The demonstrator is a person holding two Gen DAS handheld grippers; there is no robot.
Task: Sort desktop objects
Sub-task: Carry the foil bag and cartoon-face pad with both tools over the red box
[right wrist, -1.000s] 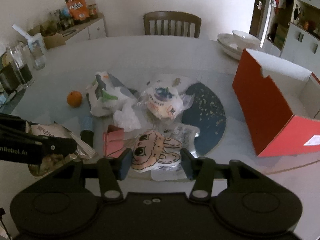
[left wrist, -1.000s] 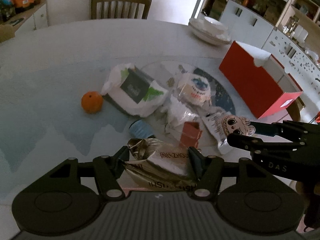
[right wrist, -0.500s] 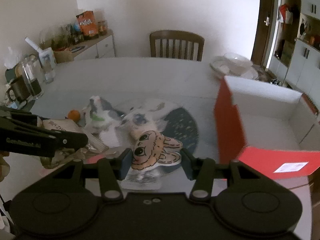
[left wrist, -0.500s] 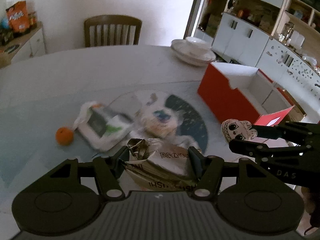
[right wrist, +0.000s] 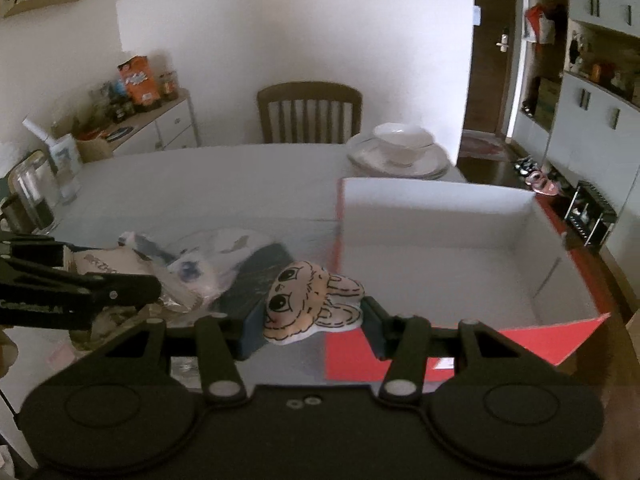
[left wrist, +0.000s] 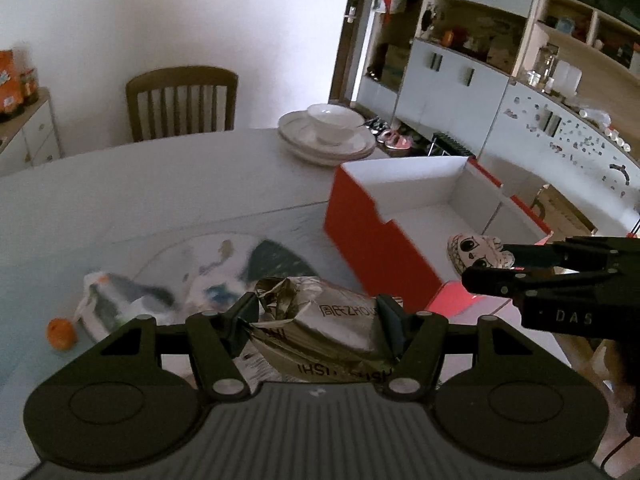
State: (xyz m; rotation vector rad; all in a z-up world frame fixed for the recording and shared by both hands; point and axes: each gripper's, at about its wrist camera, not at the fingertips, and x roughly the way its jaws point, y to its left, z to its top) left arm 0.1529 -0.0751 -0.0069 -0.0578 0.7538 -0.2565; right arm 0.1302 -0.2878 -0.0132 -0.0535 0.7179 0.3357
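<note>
My left gripper [left wrist: 316,316] is shut on a crumpled silver snack bag [left wrist: 324,320] and holds it above the table, left of the red box [left wrist: 372,240]. My right gripper [right wrist: 306,312] is shut on a flat cartoon bunny-face packet [right wrist: 308,304], held at the box's near left corner. The packet also shows in the left wrist view [left wrist: 474,250], over the box's front flap. The red box [right wrist: 440,256] is open with a white, empty inside. An orange [left wrist: 61,333], a tissue pack [left wrist: 116,300] and a wrapped snack [right wrist: 204,268] lie on the glass turntable [left wrist: 280,256].
Stacked plates with a bowl [left wrist: 326,136] stand at the table's far side behind the box. A wooden chair [left wrist: 182,100] stands beyond the table. Glass cups [right wrist: 32,192] stand at the table's left edge. Cabinets [left wrist: 480,80] line the right wall.
Both grippers have risen with their packets and moved right toward the red box. The table items now sit lower and farther in view; the box's open inside now shows.
</note>
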